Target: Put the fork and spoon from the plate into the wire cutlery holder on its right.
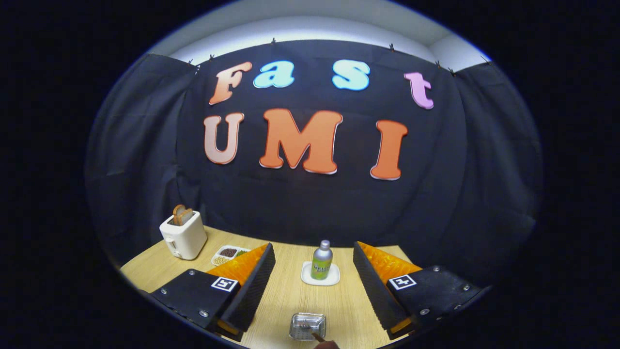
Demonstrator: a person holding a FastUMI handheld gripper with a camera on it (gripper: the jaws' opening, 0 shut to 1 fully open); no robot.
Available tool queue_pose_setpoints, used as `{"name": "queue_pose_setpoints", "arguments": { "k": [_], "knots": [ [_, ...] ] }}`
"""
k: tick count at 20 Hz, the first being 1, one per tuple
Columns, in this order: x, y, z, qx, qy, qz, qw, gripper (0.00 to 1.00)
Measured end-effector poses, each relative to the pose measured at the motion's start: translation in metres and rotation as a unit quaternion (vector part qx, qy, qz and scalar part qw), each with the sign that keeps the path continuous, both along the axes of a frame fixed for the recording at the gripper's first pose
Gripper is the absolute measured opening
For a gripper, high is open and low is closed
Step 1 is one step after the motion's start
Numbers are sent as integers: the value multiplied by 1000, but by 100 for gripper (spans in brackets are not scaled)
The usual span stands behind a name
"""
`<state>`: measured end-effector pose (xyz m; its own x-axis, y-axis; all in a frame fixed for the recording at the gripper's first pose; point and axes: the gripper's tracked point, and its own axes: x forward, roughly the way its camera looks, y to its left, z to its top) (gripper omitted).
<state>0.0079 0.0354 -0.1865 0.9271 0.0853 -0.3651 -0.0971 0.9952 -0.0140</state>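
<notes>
The hand-held gripper [314, 281] hangs above the tabletop [286, 295] with its fingers spread wide apart and nothing between them. Low between the fingers sits a small shiny dish [307, 325], seemingly the plate of the task, with what looks like a fork [306, 328] lying in it and a brown handle running out towards the near edge; the spoon I cannot make out. Beyond the fingers a small bottle [322, 261] stands upright on a white coaster [320, 274]; off past the left finger are a divided snack tray [228, 254] and a white toaster [183, 235] with bread in its slot. To do the pickup well, I would tip the gripper down until the cutlery lies plainly ahead of the fingers, line them across the handle rather than along it, and close on the handle clear of the dish's rim, so the dish is not dragged. I cannot spot the wire holder, so it should be located before lifting.
</notes>
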Motion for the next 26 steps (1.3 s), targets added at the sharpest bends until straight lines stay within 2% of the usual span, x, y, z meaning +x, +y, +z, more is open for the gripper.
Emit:
{"name": "queue_pose_setpoints", "arguments": {
  "k": [6,10,17,23,26],
  "knots": [
    [-3,46,24,44,-56,13,997,97],
    [-7,86,14,68,-54,20,996,97],
    [-18,160,2,81,-38,61,994,97],
    [-34,211,-46,64,38,100,992,97],
    [-50,230,-84,60,106,115,986,97]
  ]
}}
